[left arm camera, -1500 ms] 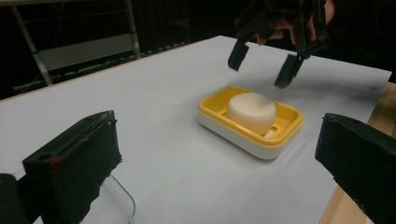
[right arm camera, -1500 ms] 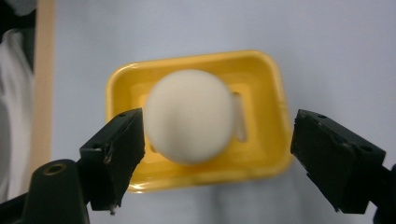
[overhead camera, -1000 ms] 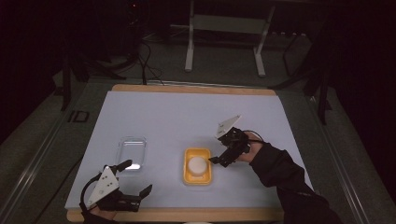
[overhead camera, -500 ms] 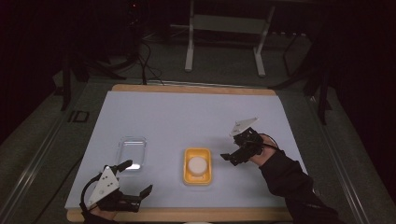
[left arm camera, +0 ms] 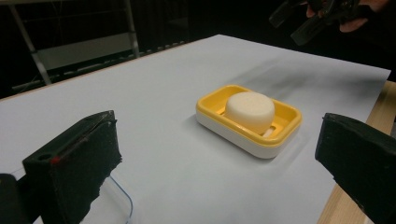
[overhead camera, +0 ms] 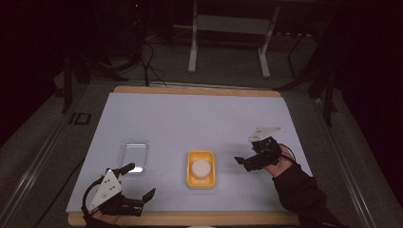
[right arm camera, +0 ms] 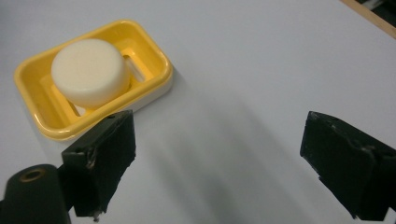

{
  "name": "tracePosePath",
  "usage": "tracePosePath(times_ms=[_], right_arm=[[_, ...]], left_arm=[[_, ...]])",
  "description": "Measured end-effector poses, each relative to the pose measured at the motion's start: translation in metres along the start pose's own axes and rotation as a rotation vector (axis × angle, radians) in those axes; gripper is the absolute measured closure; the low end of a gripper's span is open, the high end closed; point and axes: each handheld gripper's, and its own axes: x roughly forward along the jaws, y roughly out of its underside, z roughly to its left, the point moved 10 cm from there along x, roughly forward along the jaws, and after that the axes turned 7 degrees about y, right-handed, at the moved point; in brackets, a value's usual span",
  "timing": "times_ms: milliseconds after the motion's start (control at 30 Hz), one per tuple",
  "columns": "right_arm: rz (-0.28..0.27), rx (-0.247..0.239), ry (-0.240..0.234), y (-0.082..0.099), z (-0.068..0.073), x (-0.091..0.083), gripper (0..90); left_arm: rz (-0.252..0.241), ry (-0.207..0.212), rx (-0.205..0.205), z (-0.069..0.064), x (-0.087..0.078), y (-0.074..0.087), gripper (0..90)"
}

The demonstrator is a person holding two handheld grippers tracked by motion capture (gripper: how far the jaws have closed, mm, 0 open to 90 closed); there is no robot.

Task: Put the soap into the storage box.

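Two grippers, both spread and empty; left gripper [overhead camera: 141,180] at the near table edge, right gripper [overhead camera: 242,160] just right of the soap dish [overhead camera: 201,169]; white soap [overhead camera: 200,167] sits inside it; dish slots visible in the gripper views, not from above; clear lid [overhead camera: 133,155] faint, its corner cut off in the left gripper view.

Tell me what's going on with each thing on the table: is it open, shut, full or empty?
Yellow soap dish: uncovered, holding the soap.
White round soap: sitting in the dish, nothing touching it.
Clear lid: off the dish, lying flat to its left.
Left gripper: open, holding nothing.
Right gripper: open, holding nothing, right of the dish.
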Motion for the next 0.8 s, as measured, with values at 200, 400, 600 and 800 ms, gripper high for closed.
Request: tracePosePath(times_ms=[200,400,600,800], right_arm=[[-0.043,0.053,0.041,0.013,-0.004,-0.006,10.6],[-0.043,0.086,0.068,0.029,-0.004,-0.009,10.6],[-0.051,0.110,0.089,0.041,-0.002,-0.013,10.7],[-0.042,0.123,0.105,0.050,-0.001,-0.015,10.7]], left_arm=[[0.002,0.001,0.001,-0.001,0.000,0.000,0.1],[0.003,0.002,0.001,-0.001,0.000,0.000,0.1],[0.003,0.005,-0.001,-0.001,0.001,0.000,0.1],[0.004,0.006,-0.001,-0.001,0.001,0.001,0.1]])
